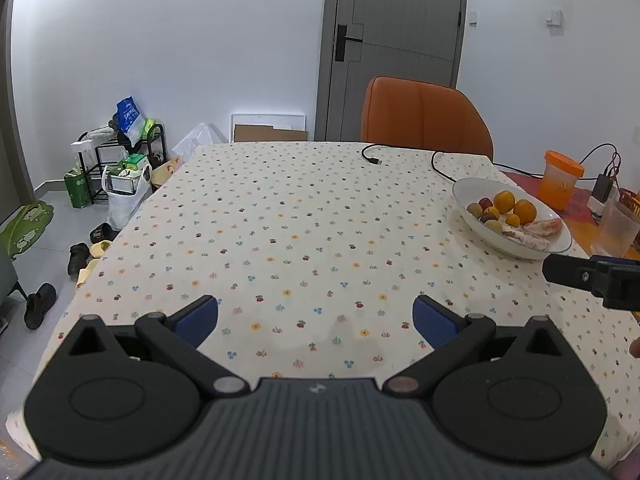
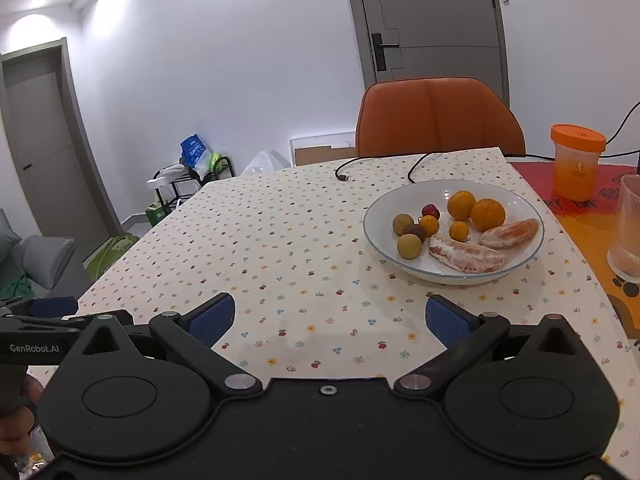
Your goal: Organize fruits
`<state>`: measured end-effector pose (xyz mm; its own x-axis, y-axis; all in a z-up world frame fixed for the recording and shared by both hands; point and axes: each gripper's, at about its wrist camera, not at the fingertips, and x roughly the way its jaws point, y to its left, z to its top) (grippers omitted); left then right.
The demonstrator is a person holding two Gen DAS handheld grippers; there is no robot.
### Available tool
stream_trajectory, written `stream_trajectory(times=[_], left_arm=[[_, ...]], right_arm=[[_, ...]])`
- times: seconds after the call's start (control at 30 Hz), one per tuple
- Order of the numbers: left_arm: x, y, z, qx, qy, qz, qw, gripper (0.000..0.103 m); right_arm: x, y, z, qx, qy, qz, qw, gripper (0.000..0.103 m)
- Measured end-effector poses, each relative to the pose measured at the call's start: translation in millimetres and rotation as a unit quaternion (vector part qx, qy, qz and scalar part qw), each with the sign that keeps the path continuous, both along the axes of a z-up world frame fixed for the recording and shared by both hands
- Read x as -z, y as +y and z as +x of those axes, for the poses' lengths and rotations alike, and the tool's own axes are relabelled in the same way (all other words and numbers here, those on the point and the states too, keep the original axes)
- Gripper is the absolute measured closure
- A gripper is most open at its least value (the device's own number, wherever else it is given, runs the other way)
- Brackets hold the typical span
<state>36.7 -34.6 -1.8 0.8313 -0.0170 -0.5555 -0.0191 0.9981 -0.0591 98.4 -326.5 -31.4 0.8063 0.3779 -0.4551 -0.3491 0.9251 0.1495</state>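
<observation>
A table [image 2: 280,240] under a flower-dotted cloth is filling both wrist views, an orange chair [image 2: 436,116] standing at its far edge; a white bowl [image 2: 516,200] is sitting toward the right side of the cloth, near an orange-lidded jar [image 2: 576,164] and a ribbed glass [image 2: 626,228]; every fruit in view is lying inside that bowl: two peeled citrus segments [image 2: 468,258] at the front, two oranges [image 2: 487,214] at the back, smaller yellow, brownish and red fruits [image 2: 409,246] clustering on its left; no fruit is showing loose on the cloth, so the scene is fitting either fruit already gathered into the bowl or fruit waiting to be sorted out of it, and the pictures are not settling which; the left gripper [image 1: 316,316] is hovering over bare cloth, well apart from the bowl, jaws spread wide and gripping nothing; the right gripper [image 2: 330,316] is hovering nearer the bowl, jaws likewise spread wide, touching nothing.
</observation>
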Motion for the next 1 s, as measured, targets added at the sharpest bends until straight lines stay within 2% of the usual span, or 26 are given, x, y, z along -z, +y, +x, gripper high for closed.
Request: stream_trajectory(times=[1.0], left_arm=[[3.4,1.6,0.1,-0.005,0.005,0.000,1.0000,0.000]], right_arm=[[1.5,-0.4,0.5,0.000,-0.002,0.001,1.000,0.000]])
